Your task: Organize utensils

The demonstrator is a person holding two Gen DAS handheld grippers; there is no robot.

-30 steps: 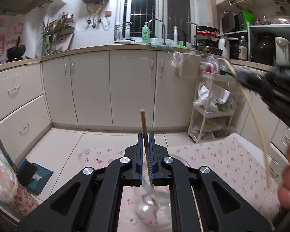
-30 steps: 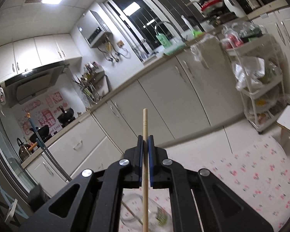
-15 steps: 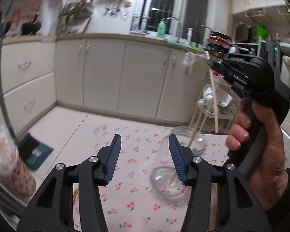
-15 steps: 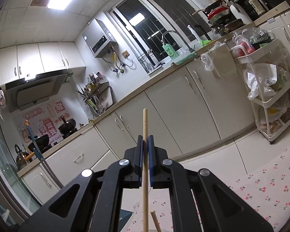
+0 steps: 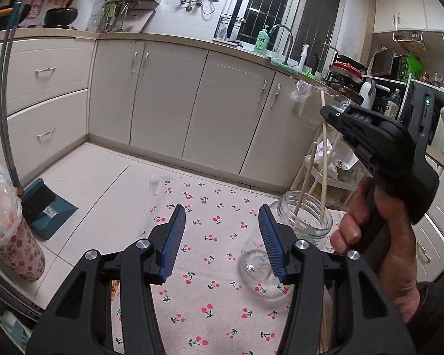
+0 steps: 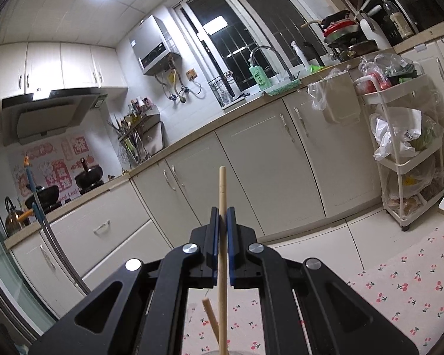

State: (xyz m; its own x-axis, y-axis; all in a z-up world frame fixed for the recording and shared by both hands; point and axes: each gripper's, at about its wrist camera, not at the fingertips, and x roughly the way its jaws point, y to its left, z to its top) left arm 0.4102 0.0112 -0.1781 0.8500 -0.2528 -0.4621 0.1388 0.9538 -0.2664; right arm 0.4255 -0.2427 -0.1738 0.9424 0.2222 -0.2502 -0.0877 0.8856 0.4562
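Left gripper [image 5: 222, 236]: jaws wide apart, nothing between them, above the cherry-print cloth [image 5: 210, 295]. Right gripper [image 6: 222, 245]: jaws clamped on a wooden chopstick [image 6: 222, 195].

Only the left wrist view shows the glass jar [image 5: 284, 245], standing near the cloth's right edge, with the right gripper [image 5: 328, 115] above it, holding the chopstick [image 5: 323, 159] near-upright, lower end inside the jar mouth. Two more chopsticks [image 5: 306, 177] lean in the jar. The right wrist view shows the grip close: long axis vertical, top end above the jaws.

Clear glass jar [image 5: 306, 217], seemingly wooden chopstick [image 6: 222, 222]
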